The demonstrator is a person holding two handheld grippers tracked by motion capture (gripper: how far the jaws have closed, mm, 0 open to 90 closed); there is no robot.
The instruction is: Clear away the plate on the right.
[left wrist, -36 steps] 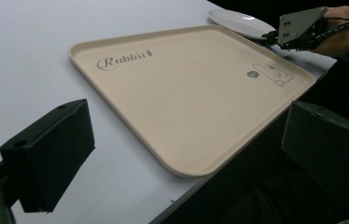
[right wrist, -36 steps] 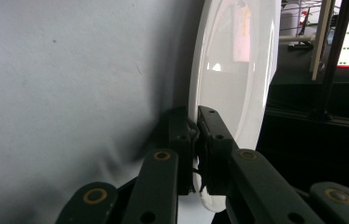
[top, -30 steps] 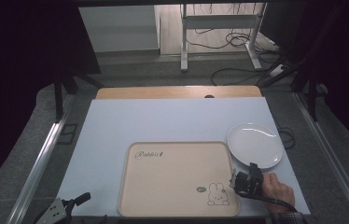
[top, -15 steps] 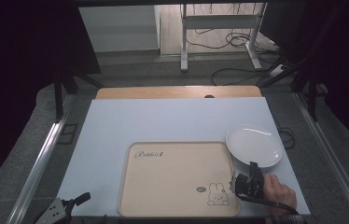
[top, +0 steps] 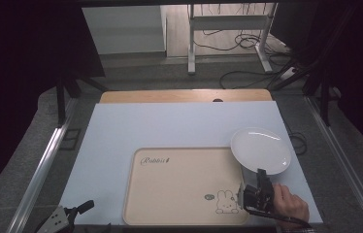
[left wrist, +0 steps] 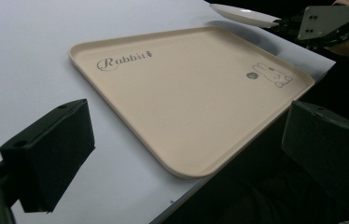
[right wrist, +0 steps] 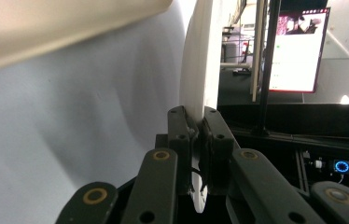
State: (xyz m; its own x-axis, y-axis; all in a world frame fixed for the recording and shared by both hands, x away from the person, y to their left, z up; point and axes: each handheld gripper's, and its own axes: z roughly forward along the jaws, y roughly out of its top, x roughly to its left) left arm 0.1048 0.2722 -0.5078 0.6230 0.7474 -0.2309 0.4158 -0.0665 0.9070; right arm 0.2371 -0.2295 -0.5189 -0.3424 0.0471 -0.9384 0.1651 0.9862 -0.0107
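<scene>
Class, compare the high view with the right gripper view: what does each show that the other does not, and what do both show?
High view alone: the rabbit drawing on the tray, the left tongs at the table's near-left corner, and the hand holding the right tongs. Right gripper view alone: a lit monitor, and the jaws shut on the plate's rim. Both: plate, tray, white tabletop.

left gripper (top: 65, 218): cut off by the high view's bottom edge at 7 o'clock — finger tips too dark to make out
plate (right wrist: 199, 70): near rim hidden between the right gripper's fingers (right wrist: 179, 135)
tray (right wrist: 46, 28): blurred — cropped at 11 o'clock
person's hand (top: 291, 206): wrist cut off at 5 o'clock
</scene>
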